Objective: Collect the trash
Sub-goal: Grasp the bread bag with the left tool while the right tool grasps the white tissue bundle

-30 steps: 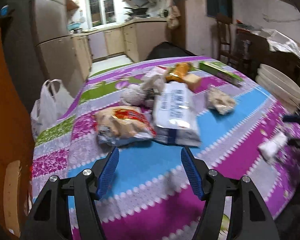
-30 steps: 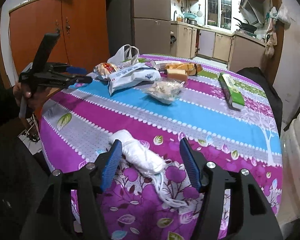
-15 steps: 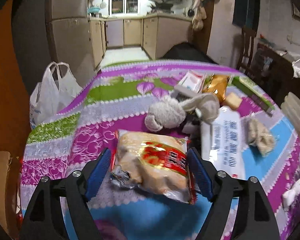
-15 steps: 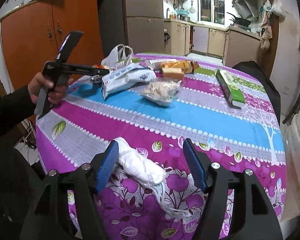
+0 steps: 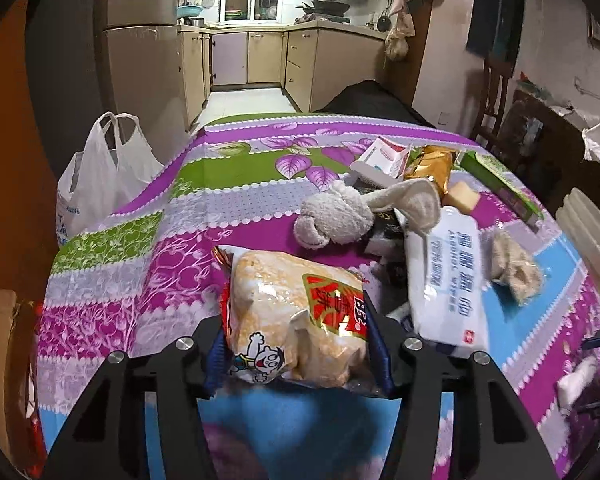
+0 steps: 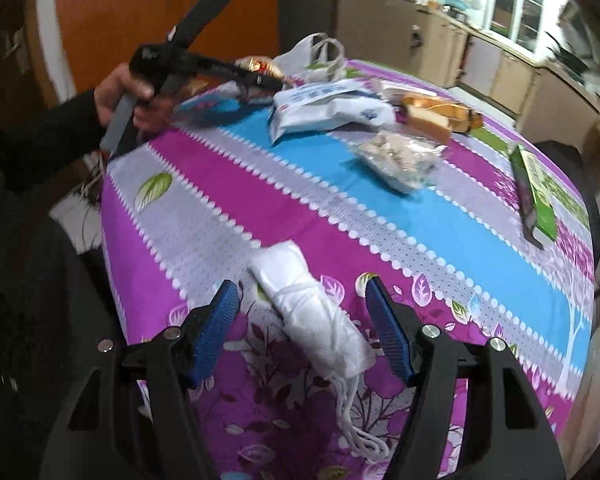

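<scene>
A yellow snack bag (image 5: 288, 312) with a red label lies on the flowered tablecloth (image 5: 148, 280). My left gripper (image 5: 296, 356) has its jaws closing on it, and both blue pads press the bag's sides. In the right wrist view that same left gripper (image 6: 256, 76) shows at the far left table edge, held by a hand (image 6: 128, 96). A white rolled bundle (image 6: 308, 312) with loose strings lies between the fingers of my right gripper (image 6: 302, 292). That gripper is open, with a gap on each side of the bundle.
A white plastic bag (image 5: 100, 176) stands at the table's left edge. Behind the snack bag lie a knotted towel (image 5: 340, 220), a wet-wipes pack (image 5: 448, 280), a crumpled clear bag (image 5: 512, 268), a wrapped cake (image 5: 432, 168) and a green box (image 5: 500, 184).
My left gripper moved forward over the snack bag, opened wide around it, then closed onto its sides. My right gripper rolled and shifted slightly, keeping the white bundle between its fingers.
</scene>
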`<state>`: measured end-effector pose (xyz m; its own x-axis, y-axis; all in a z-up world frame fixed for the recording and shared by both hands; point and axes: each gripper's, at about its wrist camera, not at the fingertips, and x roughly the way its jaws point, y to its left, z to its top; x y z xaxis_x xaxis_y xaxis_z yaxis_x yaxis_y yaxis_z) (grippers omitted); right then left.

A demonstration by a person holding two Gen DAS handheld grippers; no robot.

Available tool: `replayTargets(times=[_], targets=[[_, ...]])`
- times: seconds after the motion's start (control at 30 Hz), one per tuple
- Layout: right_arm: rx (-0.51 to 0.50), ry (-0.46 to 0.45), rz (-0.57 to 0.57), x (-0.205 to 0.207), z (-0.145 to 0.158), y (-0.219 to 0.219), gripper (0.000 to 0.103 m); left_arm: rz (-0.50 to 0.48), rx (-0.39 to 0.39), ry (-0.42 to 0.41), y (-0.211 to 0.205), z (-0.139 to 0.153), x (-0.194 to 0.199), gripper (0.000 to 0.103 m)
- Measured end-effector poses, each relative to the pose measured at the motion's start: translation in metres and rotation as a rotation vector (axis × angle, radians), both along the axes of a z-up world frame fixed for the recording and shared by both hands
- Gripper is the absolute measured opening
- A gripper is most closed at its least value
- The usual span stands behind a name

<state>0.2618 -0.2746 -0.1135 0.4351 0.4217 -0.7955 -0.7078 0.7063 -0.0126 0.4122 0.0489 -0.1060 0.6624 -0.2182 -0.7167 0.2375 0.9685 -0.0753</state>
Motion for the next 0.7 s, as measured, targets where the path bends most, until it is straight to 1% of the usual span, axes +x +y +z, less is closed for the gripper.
replayTargets(times=[0.1, 0.17, 0.2, 0.23, 0.33, 0.4, 0.53, 0.57, 0.6, 0.63, 0.7], targets=[[-0.022, 0.041, 0.033, 0.005, -0.006, 0.000, 0.056, 0.023, -0.013, 0.007, 0.008, 0.005, -0.010, 0.057], [-0.042, 0.051, 0.054, 0.004, -0.010, 0.000, 0.049, 0.039, -0.028, 0.010, 0.014, 0.007, -0.019, 0.057], [-0.033, 0.051, 0.066, 0.002, -0.010, 0.000, 0.045, 0.042, -0.035, 0.009, 0.017, 0.008, -0.022, 0.057], [-0.029, 0.052, 0.068, 0.001, -0.009, -0.001, 0.035, 0.048, -0.041, 0.004, 0.019, 0.011, -0.027, 0.057], [-0.020, 0.032, 0.038, -0.005, -0.009, -0.002, 0.030, 0.054, -0.037, -0.014, 0.021, 0.021, -0.041, 0.057], [0.013, 0.026, -0.007, -0.008, -0.010, -0.006, 0.029, 0.055, -0.035, -0.018, 0.020, 0.026, -0.046, 0.057], [0.134, 0.040, -0.194, -0.016, -0.007, -0.016, 0.028, 0.059, -0.036, -0.029, 0.013, 0.039, -0.059, 0.057], [0.183, 0.056, -0.244, -0.018, -0.005, -0.020, 0.028, 0.051, -0.039, -0.031, 0.008, 0.042, -0.063, 0.057], [0.213, 0.068, -0.283, -0.019, -0.003, -0.023, 0.028, 0.040, -0.042, -0.028, 0.003, 0.044, -0.066, 0.057], [0.242, 0.086, -0.346, -0.019, -0.002, -0.026, 0.028, 0.026, -0.045, -0.023, -0.003, 0.045, -0.068, 0.057], [0.275, 0.127, -0.458, -0.015, 0.000, -0.033, 0.028, -0.006, -0.036, -0.018, -0.019, 0.047, -0.073, 0.057]])
